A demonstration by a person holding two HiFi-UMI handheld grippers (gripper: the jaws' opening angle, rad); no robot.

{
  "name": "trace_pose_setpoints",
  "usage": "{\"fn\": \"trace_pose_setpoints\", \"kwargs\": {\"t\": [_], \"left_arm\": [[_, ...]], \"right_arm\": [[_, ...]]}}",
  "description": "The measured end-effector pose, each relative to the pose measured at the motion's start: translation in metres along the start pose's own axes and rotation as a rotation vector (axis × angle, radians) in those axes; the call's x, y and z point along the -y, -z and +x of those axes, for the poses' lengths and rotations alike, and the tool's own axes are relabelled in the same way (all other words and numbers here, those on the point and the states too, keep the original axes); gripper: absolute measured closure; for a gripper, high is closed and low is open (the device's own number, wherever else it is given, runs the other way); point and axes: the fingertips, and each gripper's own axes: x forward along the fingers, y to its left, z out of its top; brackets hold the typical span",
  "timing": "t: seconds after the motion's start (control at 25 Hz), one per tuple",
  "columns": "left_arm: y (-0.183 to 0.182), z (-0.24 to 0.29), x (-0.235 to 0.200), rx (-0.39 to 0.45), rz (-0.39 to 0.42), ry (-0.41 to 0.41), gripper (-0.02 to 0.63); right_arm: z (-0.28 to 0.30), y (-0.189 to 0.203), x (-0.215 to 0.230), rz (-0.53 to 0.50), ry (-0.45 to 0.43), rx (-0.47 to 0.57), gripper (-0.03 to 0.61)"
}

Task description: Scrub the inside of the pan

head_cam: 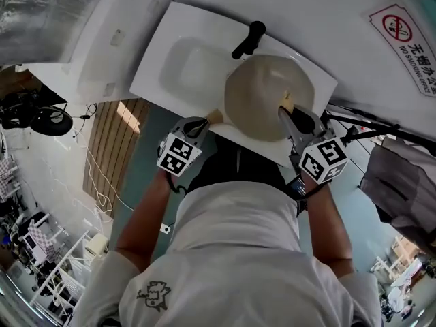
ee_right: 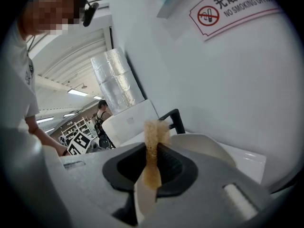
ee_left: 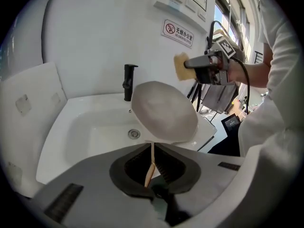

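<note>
left tool (head_cam: 199,123): clenched on the thin wooden handle (head_cam: 215,116) of the pan (head_cam: 262,94). the left gripper view shows the jaws shut right onto the handle edge-on, with little of it between them.

right tool (head_cam: 289,114): grasping a yellow sponge (head_cam: 287,103), pinched by one end so that most of it sticks out past the jaws.

pan position: held in the air over the right part of the white sink (head_cam: 153,80), tilted, near the black faucet (head_cam: 248,39). its near rim overhangs the sink's front edge. from the left gripper view the sponge sits just above the pan with a gap showing. judged: scrubbing not yet begun.

risks from here:
- the pan hangs from one narrow grip far from its centre. pressing the sponge on the far side could make it swivel or sag in the jaws.
- if the handle slips, the pan may hit the sink edge or go to the floor, since part of it is outside the basin.
- the sponge is held by its end only. a hard stroke could fold it or pull it out, and the bare jaws would scrape the coating.
- wide strokes toward the wall could knock the rim against the faucet.
</note>
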Motion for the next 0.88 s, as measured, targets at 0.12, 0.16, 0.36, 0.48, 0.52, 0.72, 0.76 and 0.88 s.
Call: {"fn": "trace_pose_setpoints", "kwargs": {"t": [0.12, 0.16, 0.36, 0.48, 0.52, 0.72, 0.76, 0.88], "left_arm": [[0.016, 0.007, -0.005, -0.03, -0.012, -0.007, 0.581], [0.02, 0.01, -0.005, -0.042, -0.013, -0.007, 0.572], [0.038, 0.021, -0.007, -0.109, -0.003, 0.001, 0.522], [0.048, 0.028, -0.008, -0.141, -0.019, 0.026, 0.495], [0.049, 0.03, -0.008, -0.147, -0.015, 0.029, 0.491], [0.05, 0.03, -0.007, -0.168, 0.016, 0.036, 0.491], [0.051, 0.03, -0.006, -0.173, 0.025, 0.042, 0.488], [0.051, 0.03, -0.004, -0.184, 0.054, 0.058, 0.466]], "right_arm": [[0.007, 0.003, 0.005, 0.003, -0.001, -0.009, 0.522], [0.009, 0.004, 0.006, 0.004, -0.001, -0.013, 0.522], [0.02, 0.009, 0.012, 0.022, -0.004, -0.031, 0.522], [0.027, 0.012, 0.014, 0.03, -0.006, -0.04, 0.522], [0.028, 0.012, 0.013, 0.034, -0.007, -0.043, 0.522], [0.037, 0.014, 0.012, 0.036, -0.022, -0.058, 0.522], [0.038, 0.014, 0.011, 0.036, -0.023, -0.059, 0.522], [0.042, 0.012, 0.01, 0.033, -0.028, -0.063, 0.522]]}}
